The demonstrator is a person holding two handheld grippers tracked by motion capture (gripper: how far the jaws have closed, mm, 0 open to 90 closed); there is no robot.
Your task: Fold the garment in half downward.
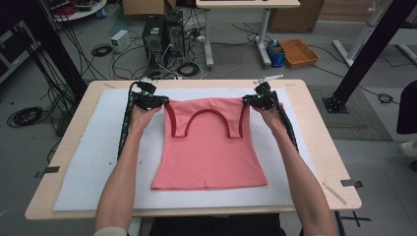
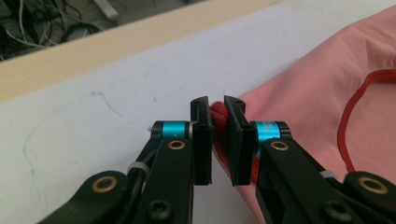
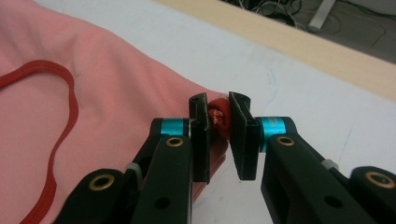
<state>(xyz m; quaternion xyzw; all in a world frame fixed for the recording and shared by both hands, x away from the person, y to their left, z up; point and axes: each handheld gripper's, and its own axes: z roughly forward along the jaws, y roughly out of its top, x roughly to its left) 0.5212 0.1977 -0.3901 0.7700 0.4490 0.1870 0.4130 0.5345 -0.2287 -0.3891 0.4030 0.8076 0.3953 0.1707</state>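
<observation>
Across the wooden bench [image 1: 314, 162] lies a white mat [image 1: 88, 167], and on its middle a pink tank top [image 1: 209, 152] spreads flat, hem toward the near edge. Toward the far edge, the left gripper [image 2: 215, 140] and right gripper [image 3: 219, 135] each pinch a red-trimmed shoulder strap.

Between the jaws of each gripper, the bunched red strap ends of the pink top [image 1: 209, 147] are partly hidden.
</observation>
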